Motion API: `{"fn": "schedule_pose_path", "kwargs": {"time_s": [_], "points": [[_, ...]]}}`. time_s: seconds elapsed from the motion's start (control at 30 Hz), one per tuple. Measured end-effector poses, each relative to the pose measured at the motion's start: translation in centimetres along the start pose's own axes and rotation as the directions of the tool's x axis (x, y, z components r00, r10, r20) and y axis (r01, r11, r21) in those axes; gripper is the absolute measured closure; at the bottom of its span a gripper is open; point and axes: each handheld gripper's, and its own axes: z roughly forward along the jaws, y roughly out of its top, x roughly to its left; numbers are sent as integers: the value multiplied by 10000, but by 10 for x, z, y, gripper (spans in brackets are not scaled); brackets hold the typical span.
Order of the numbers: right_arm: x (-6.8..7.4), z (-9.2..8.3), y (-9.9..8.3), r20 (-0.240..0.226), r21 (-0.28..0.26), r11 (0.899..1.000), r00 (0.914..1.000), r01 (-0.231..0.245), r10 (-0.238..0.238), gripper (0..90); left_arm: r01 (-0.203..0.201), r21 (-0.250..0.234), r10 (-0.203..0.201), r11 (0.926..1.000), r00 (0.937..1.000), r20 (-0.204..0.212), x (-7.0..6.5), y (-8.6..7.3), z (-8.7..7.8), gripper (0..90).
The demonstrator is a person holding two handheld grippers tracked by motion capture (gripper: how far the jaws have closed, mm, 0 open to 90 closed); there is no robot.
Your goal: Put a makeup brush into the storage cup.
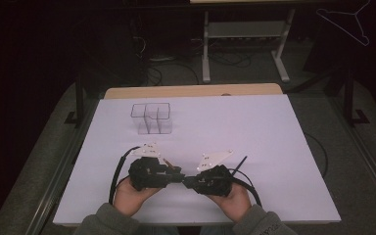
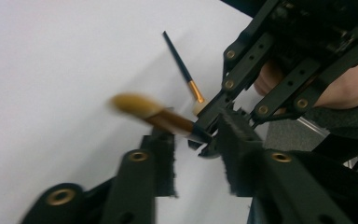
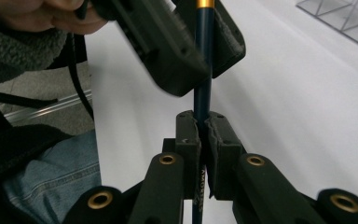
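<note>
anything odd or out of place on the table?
Nothing spilled or damaged. One brush lies loose on the white table by the right gripper, which is shut on another brush. The left gripper brackets that brush, open. Clear organizer stands upright.

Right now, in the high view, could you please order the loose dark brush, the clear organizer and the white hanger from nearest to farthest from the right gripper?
From the right gripper:
1. Loose dark brush, on the table just beyond the gripper, on its right.
2. Clear organizer, toward the table's far left.
3. White hanger, beyond the table, at the top right.
</note>
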Motion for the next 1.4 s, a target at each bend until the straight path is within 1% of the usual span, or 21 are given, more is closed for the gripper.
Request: {"fn": "schedule_pose_path", "kwargs": {"time_s": [0.03, 0.07, 0.1, 0.17, 0.23, 0.3, 0.37, 0.4, 0.43, 0.47, 0.5, 0.53, 0.57, 0.6, 0.63, 0.77, 0.8, 0.83, 0.87, 1.1, 1.4], "points": [[1, 1, 0, -33, -13, 10000, 10000, -15, 15, 834, -21, -11, 21, 10000, 10000, 14, 0, 0, 0, 736], [2, 1, 0, -55, -1, 10000, 10000, -5, 5, 833, 25, -39, -25, 10000, 9999, 115, -1, 0, 0, 752], [3, 2, 0, -63, 46, 10000, 10000, 75, -75, 833, -69, -7, 69, 10000, 9998, 209, -1, 0, 0, 769], [5, 4, 1, -45, 132, 9997, 9998, 185, -185, 832, -50, 26, 49, 10000, 9991, 428, 0, 0, 0, 803], [5, 5, 0, -26, 170, 9995, 9997, 256, -255, 831, -108, 33, 107, 9999, 9988, 481, 0, 0, 1, 816], [7, 8, 1, -17, 239, 9992, 9995, 326, -325, 826, -197, 90, 192, 9998, 9988, 441, -2, 0, 0, 827], [5, 8, 0, 11, 208, 9982, 9984, 568, -568, 813, -210, 52, 208, 9998, 9989, 418, -2, 1, -1, 829], [6, 8, 1, -55, 157, 9992, 9993, 376, -375, 767, -135, 53, 132, 9999, 9987, 496, -2, 1, -2, 829], [6, 8, 1, -21, 220, 9994, 9996, 269, -269, 722, -162, 30, 160, 9999, 9989, 442, -3, 1, -3, 830], [4, 8, 0, -3, 265, 9989, 9993, 387, -387, 682, -260, 36, 259, 9997, 9990, 353, -3, 2, -4, 830], [3, 9, 0, -7, 273, 9991, 9995, 319, -319, 669, -314, 81, 311, 9995, 9991, 290, -3, 2, -5, 830], [4, 9, 0, -60, 268, 9995, 9999, 142, -141, 652, -348, 112, 346, 9993, 9992, 180, -3, 2, -5, 830], [2, 8, -1, 2, 309, 9991, 9996, 293, -293, 631, -409, 151, 408, 9991, 9991, 64, -2, 2, -7, 830], [2, 8, -1, 26, 333, 9988, 9993, 359, -360, 614, -374, 145, 374, 9992, 9993, 10, -2, 2, -7, 830], [2, 7, -1, -25, 303, 9994, 9998, 193, -193, 601, -419, 169, 420, 9990, 9991, -44, -2, 2, -8, 830], [-2, 4, -3, 44, 305, 9995, 10000, 84, -85, 555, -501, 205, 508, 9985, 9982, -312, -1, 2, -11, 829], [-3, 2, -3, 51, 308, 9995, 10000, 14, -15, 547, -492, 217, 499, 9986, 9982, -344, -1, 2, -12, 830], [-5, 1, -4, 82, 282, 9996, 9999, 65, -67, 543, -493, 228, 502, 9985, 9980, -383, -1, 2, -12, 830], [-5, 0, -4, 41, 259, 9996, 10000, -66, 65, 538, -570, 253, 580, 9981, 9974, -423, 0, 2, -13, 830], [-11, -5, -6, 120, 298, 9994, 9997, -202, 199, 495, -524, 251, 540, 9983, 9963, -672, 3, 2, -17, 829], [-17, -14, -9, 372, 272, 9989, 9986, -391, 381, 467, -522, 200, 538, 9984, 9943, -917, 6, 1, -23, 829]]}}
